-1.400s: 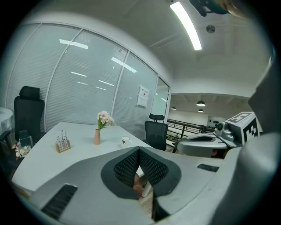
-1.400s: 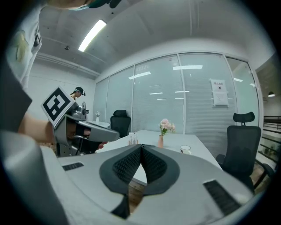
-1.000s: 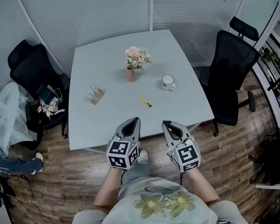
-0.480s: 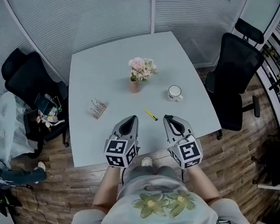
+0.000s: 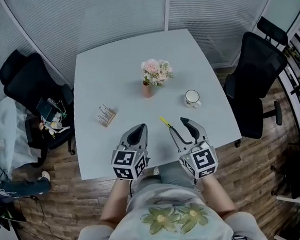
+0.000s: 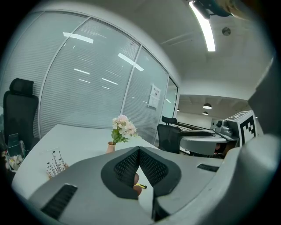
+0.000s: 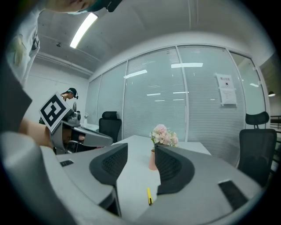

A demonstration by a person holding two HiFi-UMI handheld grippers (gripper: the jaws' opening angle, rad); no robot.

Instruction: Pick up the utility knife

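The utility knife (image 5: 165, 123) is a slim yellow tool lying flat on the pale grey table (image 5: 113, 57), near its front edge. My right gripper (image 5: 178, 125) hovers just short of it with its jaws opening and nothing between them. In the right gripper view the knife (image 7: 149, 196) lies on the table below and ahead of the right gripper (image 7: 141, 151). My left gripper (image 5: 140, 128) is shut and empty over the table's front edge, left of the knife. In the left gripper view, the left gripper (image 6: 138, 152) pads meet, and the knife (image 6: 141, 186) shows small beneath them.
A pink flower vase (image 5: 149, 86) stands mid-table, a white mug (image 5: 192, 98) to its right, a small card stand (image 5: 106, 115) to the left. Black office chairs stand at the right (image 5: 260, 68) and the left (image 5: 26, 81). Glass walls run behind; clutter lies on the floor at left.
Both grippers have moved forward from off the table's edge to over its front part. The right jaws, shut before, now stand apart. The left jaws remain shut.
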